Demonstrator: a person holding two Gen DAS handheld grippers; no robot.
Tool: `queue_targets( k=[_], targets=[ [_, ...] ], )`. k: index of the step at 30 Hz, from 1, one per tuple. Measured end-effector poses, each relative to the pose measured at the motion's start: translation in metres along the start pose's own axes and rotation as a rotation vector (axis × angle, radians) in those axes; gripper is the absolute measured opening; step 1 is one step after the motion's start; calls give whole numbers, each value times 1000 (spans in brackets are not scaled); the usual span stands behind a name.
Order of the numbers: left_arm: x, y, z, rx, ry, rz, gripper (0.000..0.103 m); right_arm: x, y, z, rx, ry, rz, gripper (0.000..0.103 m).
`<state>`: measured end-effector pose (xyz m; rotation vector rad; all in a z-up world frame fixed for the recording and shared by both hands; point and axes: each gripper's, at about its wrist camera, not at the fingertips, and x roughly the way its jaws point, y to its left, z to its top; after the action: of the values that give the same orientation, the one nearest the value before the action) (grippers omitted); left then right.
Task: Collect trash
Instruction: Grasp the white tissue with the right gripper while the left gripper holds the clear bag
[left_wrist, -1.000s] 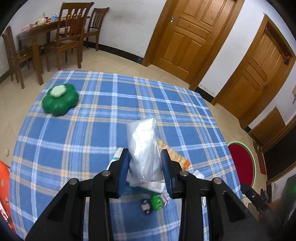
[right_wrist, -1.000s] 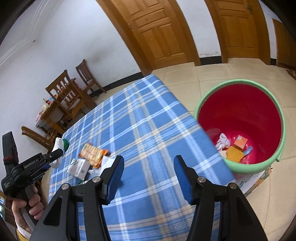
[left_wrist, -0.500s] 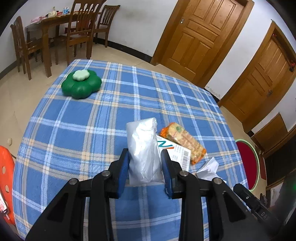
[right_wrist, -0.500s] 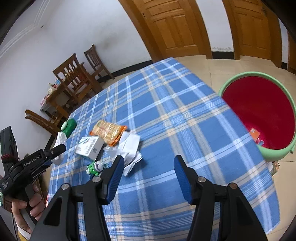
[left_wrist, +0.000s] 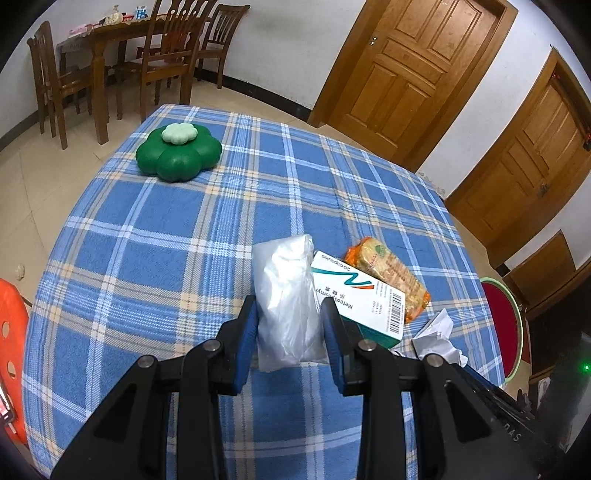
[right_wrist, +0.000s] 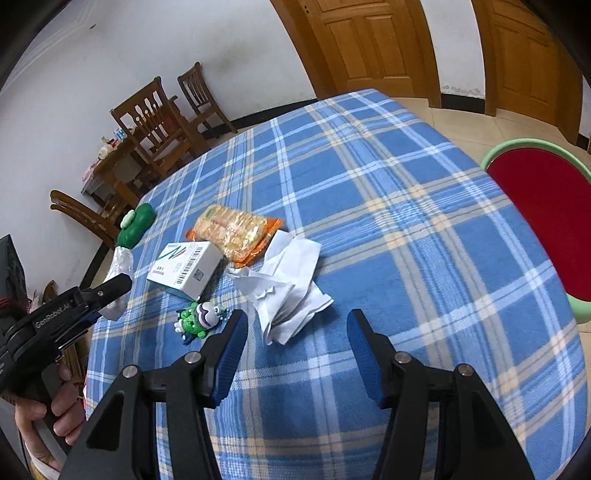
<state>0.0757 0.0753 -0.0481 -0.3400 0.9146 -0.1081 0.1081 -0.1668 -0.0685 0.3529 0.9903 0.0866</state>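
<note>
The left gripper (left_wrist: 289, 334) is squeezed tight on a clear plastic bag (left_wrist: 286, 295). That piece of trash is picked up but not yet in the bin.

The right gripper (right_wrist: 293, 345) has its jaws apart with nothing between them. It hangs over the blue checked table (right_wrist: 369, 184).

Just past it, at 12 o'clock, lies the crumpled white paper (right_wrist: 288, 288). I think this one is the easiest to grab next. At 10 o'clock sits a small green toy (right_wrist: 197, 319). It may not be trash at all.

A bit farther, at 11 o'clock, is the white medicine box (right_wrist: 186, 267), and just behind it the orange snack packet (right_wrist: 236, 230). Both wait on the table.

Far off at 10 o'clock sits a green flower-shaped box (right_wrist: 135, 225).

The red bin (right_wrist: 546, 221) stands on the floor at 2 o'clock, beside the table. From here I cannot see inside it.

So one piece is in hand and at least three are left.
</note>
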Motion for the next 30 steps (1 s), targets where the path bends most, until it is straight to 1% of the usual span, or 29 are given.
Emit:
queue_targets(
  k=[1, 3, 5, 6, 7, 9, 16, 30],
  targets=[
    [0, 0, 0, -1, 0, 0, 35, 1, 1, 0, -1, -1, -1, 59],
    [0, 0, 0, -1, 1, -1, 35, 3, 2, 2, -9, -6, -6, 53],
    [0, 0, 0, 2, 0, -3, 35, 4, 1, 3, -11, -5, -10, 39],
    [0, -1, 0, 4, 0, -4, 35, 5, 1, 3, -14, -4, -11, 34],
    [0, -2, 0, 7, 0, -7, 35, 6, 1, 3, -18, 0, -9, 25],
    [-1, -5, -1, 14, -2, -9, 35, 7, 0, 2, -22, 1, -7, 16],
    [-5, -21, 0, 45, -3, -26, 35, -3, -4, -1, -26, -18, 8, 11],
    [-11, -66, -5, 119, 14, -83, 35, -46, -31, -1, 33, -120, 23, 11]
  ],
)
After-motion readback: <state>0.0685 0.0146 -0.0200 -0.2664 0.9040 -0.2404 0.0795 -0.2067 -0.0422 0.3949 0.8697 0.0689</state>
